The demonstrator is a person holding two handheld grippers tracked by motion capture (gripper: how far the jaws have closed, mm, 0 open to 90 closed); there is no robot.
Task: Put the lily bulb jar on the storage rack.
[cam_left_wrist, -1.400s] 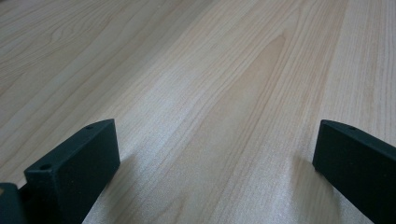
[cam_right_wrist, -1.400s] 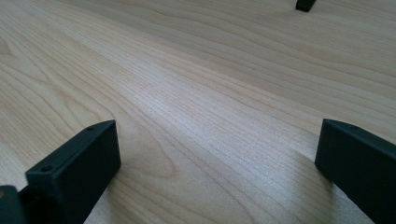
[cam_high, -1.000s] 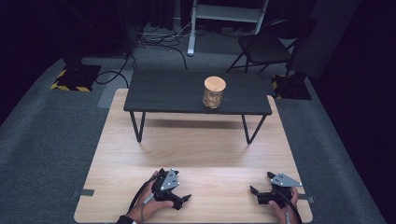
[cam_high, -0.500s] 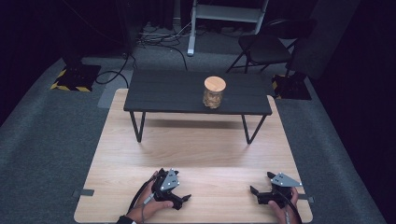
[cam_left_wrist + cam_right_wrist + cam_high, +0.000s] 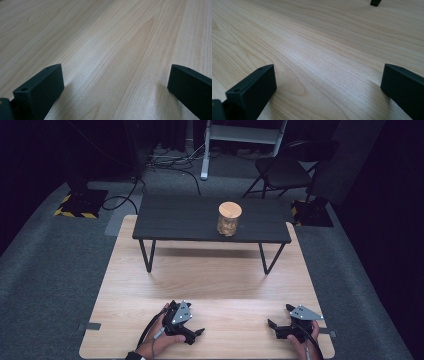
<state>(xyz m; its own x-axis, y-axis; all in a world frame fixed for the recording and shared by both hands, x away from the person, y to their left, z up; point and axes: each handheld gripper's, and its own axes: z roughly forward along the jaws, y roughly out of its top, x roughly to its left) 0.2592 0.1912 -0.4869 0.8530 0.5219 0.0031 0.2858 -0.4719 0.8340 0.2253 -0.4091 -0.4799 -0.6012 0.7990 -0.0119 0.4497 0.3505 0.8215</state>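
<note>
A glass jar (image 5: 229,219) with a round wooden lid and pale contents stands upright on a small black bench-like table (image 5: 175,220), right of its middle. My left gripper (image 5: 196,336) rests low on the light wooden board (image 5: 210,275) near its front edge, left of centre, held by a hand. Its jaws are wide apart with bare wood between them (image 5: 116,82). My right gripper (image 5: 280,319) lies near the board's front right corner, also held by a hand and open, with nothing between its fingers (image 5: 329,82).
The black table's thin legs (image 5: 146,256) stand on the wooden board; one foot (image 5: 375,2) shows far off in the right gripper view. Grey carpet (image 5: 50,270) surrounds the board. A folding chair (image 5: 285,170), cables and a white stand base (image 5: 205,170) sit behind.
</note>
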